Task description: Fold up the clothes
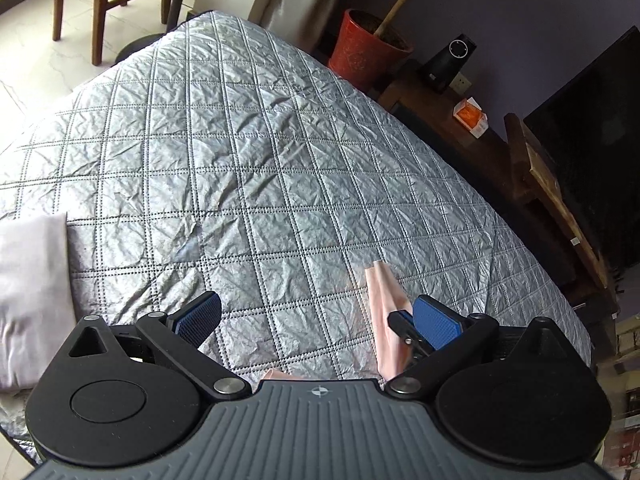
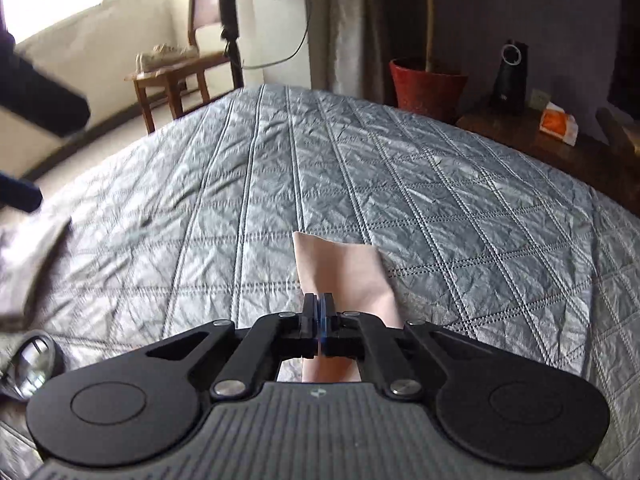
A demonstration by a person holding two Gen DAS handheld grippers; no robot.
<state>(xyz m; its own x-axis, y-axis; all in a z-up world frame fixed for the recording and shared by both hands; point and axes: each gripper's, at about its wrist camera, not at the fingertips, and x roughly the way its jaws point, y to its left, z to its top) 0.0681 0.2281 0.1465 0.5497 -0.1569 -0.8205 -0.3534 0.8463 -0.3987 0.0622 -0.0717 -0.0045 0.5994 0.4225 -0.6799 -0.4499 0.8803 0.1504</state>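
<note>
white garment (image 1: 30,296): lies at the left edge of the quilted bed cover (image 1: 248,152).
left claw (image 1: 316,320): jaws wide apart, gripping nothing, above the cover.
pink cloth (image 2: 344,272): lifted off the cover, hanging beside the left claw's right pad.
right claw (image 2: 319,316): jaws together, clamped on the pink cloth.

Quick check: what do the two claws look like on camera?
Both match: the left claw and right claw have black linkage arms with silver pivot pins, blue textured pads, round black discs, and a grey ribbed base with a small crosshair mark.
</note>
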